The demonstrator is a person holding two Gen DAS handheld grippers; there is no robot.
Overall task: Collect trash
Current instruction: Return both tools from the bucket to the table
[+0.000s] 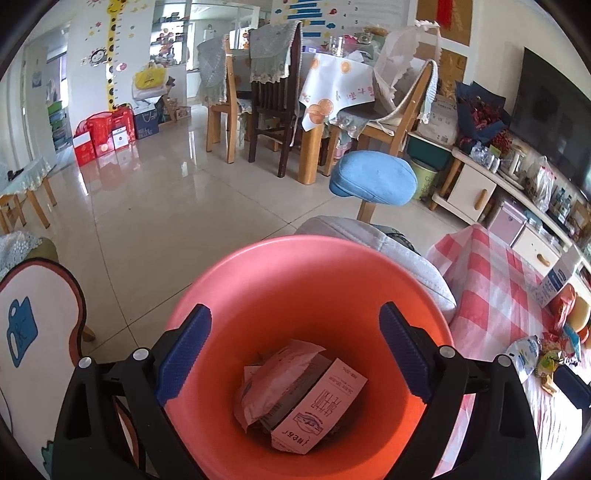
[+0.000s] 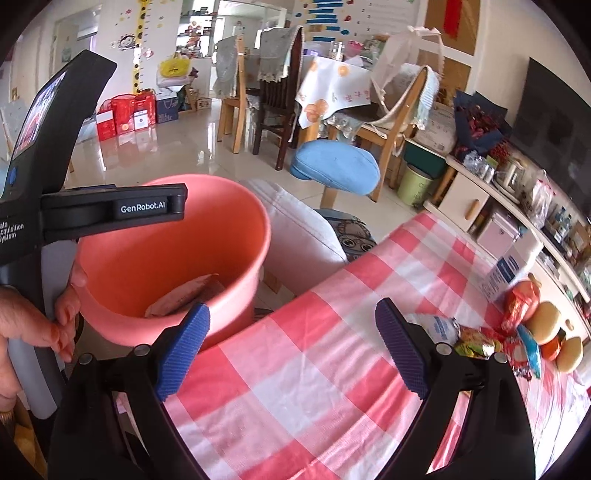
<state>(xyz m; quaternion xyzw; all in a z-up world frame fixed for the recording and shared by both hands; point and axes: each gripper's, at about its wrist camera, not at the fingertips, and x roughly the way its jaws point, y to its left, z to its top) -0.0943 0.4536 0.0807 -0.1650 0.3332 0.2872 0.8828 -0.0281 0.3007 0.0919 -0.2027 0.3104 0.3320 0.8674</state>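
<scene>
text: "GenRobot.AI" on left gripper [image 2: 110, 210] arm | carton [image 1: 319, 406] lies flat in bucket [image 1: 295, 280], long axis running toward the far-right rim, pink bag [image 1: 273, 373] on top | wrappers [image 2: 476, 341] on checked cloth [image 2: 314, 350] – right gripper [image 2: 291, 347] over it, bucket just left | both grippers wide open, nothing held

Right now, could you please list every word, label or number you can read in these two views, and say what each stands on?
"GenRobot.AI": on the left gripper's black arm.
"ata / cquisition / ystem", cut off at the frame edge: on the same gripper's body.
"4", "5": beside the blue wall chart.
Print on the carton in the orange bucket: upside down, unreadable.
Blue box on the checked tablecloth: blurred.
</scene>
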